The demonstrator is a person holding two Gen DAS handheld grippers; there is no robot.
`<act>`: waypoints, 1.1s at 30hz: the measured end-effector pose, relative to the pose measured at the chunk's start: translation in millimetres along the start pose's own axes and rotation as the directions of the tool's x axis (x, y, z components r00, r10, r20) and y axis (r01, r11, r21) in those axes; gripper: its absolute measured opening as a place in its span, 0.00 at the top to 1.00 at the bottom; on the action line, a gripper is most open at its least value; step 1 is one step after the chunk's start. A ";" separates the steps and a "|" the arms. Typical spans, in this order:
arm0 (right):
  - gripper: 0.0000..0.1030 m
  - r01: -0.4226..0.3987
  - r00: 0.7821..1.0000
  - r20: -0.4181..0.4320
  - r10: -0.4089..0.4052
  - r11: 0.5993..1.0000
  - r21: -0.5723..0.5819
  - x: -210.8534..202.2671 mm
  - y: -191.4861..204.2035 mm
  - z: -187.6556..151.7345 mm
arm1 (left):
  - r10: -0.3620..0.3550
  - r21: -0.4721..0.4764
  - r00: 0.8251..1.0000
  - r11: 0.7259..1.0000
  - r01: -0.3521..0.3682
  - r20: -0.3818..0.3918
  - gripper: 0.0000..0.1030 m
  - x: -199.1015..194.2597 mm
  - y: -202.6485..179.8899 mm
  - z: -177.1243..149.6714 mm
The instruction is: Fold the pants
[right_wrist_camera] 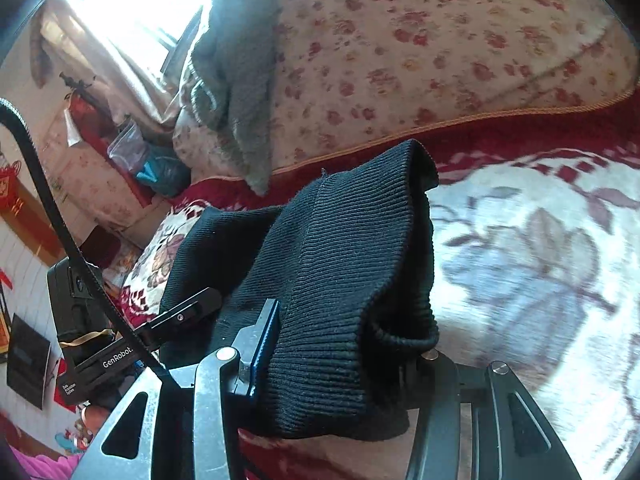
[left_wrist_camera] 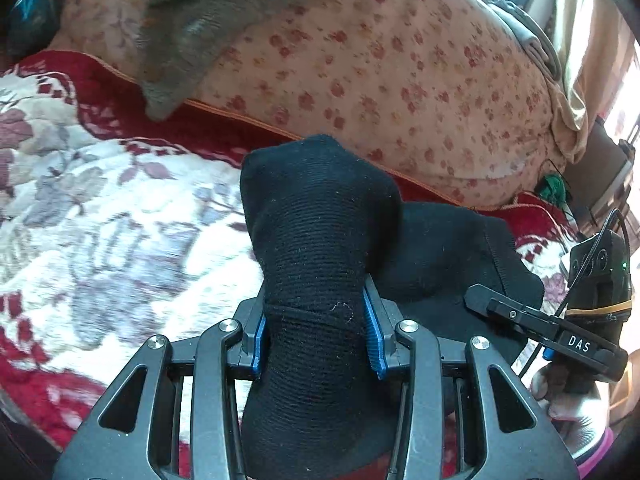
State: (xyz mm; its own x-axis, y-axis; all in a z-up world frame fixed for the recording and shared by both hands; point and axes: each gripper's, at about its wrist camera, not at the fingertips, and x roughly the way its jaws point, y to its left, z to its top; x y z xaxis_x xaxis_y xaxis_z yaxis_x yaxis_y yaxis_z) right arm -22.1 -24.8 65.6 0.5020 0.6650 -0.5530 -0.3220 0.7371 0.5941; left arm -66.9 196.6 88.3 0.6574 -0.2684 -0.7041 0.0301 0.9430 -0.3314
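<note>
Black knit pants [left_wrist_camera: 320, 240] hang bunched between two tools above a floral bed [left_wrist_camera: 100, 220]: the left tool [left_wrist_camera: 316, 332] clamps one end, the right tool [right_wrist_camera: 340, 340] the other, cloth spanning sideways between them.

The pants [left_wrist_camera: 320, 240] are black ribbed knit, soft and thick, with fine horizontal ribbing along the fabric. In the left wrist view a bunched, tube-like section rises upright and bulges at its top, narrowing lower down. The rest of the garment spreads to the right in a low dark heap on the bed's floral blanket. In the right wrist view the pants [right_wrist_camera: 352, 264] show a ribbed cuff or hem folded over on itself, its rolled edge hanging at the lower right, with more black fabric trailing off to the left.
</note>
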 end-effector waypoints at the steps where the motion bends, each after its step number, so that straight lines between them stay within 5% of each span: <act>1: 0.56 -0.006 1.000 -0.006 0.006 1.000 -0.009 5.7 6.7 1.5 | 0.009 -0.004 1.000 1.000 -0.009 0.006 0.63 -3.6 5.8 1.8; 10: 0.56 -0.052 0.997 -0.052 0.050 0.998 -0.041 48.6 48.6 2.6 | 0.078 -0.033 0.996 0.996 -0.077 0.039 0.63 -27.8 50.2 11.1; 23: 0.56 -0.064 0.987 -0.151 0.056 0.997 -0.046 119.0 80.5 -10.5 | 0.151 -0.124 0.988 0.981 -0.151 -0.007 0.63 -26.5 113.4 0.7; 33: 0.51 -0.014 0.975 -0.223 0.009 1.000 -0.019 145.0 65.1 -15.1 | 0.146 -0.151 0.989 0.977 -0.148 -0.024 0.55 -12.4 127.5 -5.9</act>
State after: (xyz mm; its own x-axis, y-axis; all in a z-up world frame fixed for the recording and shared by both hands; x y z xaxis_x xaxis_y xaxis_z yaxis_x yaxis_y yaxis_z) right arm 17.6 121.4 15.2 0.3075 0.6819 -0.6637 -0.3444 0.7300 0.5904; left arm -75.7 319.0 51.1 0.6362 -0.1322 -0.7602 -0.1820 0.9317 -0.3143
